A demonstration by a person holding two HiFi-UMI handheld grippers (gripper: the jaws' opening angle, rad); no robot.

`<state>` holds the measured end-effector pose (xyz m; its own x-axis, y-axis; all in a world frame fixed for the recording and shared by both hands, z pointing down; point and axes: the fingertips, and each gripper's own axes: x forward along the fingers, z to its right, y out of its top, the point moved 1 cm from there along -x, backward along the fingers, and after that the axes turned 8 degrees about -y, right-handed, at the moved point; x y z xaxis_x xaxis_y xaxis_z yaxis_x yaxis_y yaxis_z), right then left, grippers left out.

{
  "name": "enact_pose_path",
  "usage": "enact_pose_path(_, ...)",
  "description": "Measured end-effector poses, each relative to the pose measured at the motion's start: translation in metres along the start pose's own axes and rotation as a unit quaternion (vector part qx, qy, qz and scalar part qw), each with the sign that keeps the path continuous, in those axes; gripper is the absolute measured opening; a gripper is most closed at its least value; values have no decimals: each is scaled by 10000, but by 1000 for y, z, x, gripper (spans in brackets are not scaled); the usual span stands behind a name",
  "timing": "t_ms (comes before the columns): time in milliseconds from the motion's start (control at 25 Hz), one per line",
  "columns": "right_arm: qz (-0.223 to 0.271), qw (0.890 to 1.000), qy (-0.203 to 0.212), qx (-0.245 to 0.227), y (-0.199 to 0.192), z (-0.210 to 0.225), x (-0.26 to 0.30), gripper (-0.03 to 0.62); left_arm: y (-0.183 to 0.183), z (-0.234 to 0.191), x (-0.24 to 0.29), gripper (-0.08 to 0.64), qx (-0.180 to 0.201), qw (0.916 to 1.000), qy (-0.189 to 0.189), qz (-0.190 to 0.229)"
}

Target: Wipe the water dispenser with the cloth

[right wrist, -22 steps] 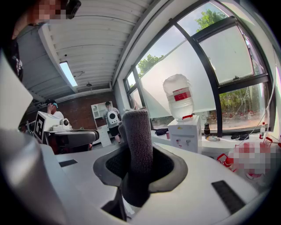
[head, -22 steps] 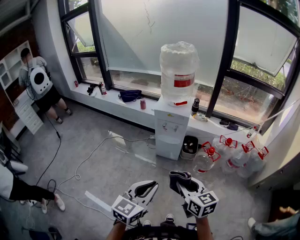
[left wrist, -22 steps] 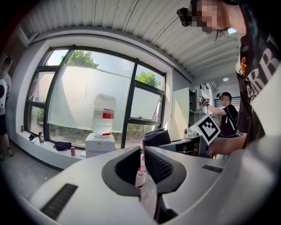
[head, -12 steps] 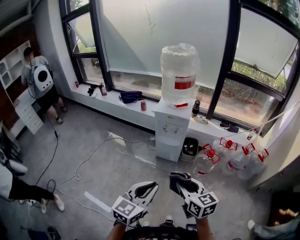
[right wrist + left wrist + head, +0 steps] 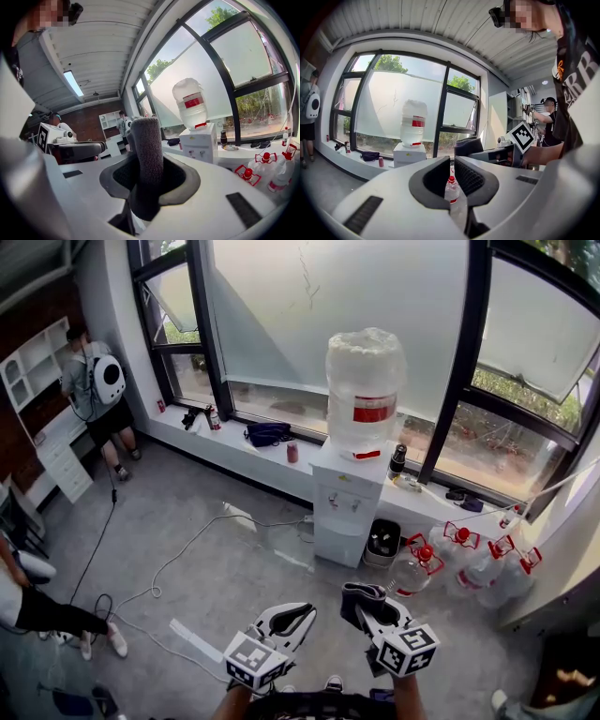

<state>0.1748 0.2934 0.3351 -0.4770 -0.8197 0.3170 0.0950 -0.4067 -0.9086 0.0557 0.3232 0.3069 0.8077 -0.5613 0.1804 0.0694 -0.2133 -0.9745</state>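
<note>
Bystander [image 5: 98, 395] shifted; one gripped cloth [image 5: 146, 154], one dispenser [image 5: 349, 512], maybe four jugs [image 5: 412, 570]

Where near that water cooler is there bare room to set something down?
The grey floor left of the water dispenser, out to the white cable, is bare. Its right side is crowded: a black bin and red-capped jugs.

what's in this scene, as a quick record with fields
target: water dispenser by the window, big bottle on top
right gripper: shut on grey cloth
left gripper: jaws a narrow gap apart, nothing held
contact: cloth not yet at the dispenser, both grippers well short of it
floor: red-capped jugs right of dispenser
</note>
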Motion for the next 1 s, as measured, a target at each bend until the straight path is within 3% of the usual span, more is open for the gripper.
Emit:
enact_pose_path(360,-36,9999,153,70,6,43,1,117,10,-4,32,43,73,9994,344,40)
enact_pose_path(520,-11,9996,273,117,8,54,2,117,4,-8,35,43,276,9973,650,-189)
enact_pose_path(640,-24,9991,402,159,7,57,5,117,-2,-14,34,43,117,9963,815,-245)
enact_pose_path(800,-96,9985,500,200,6,59,13,116,6,-19,35,43,-225,9958,885,-16)
enact_pose_path(1000,-90,9981,539,275,9,58,33,117,8,-33,45,43,-42,9969,779,-138)
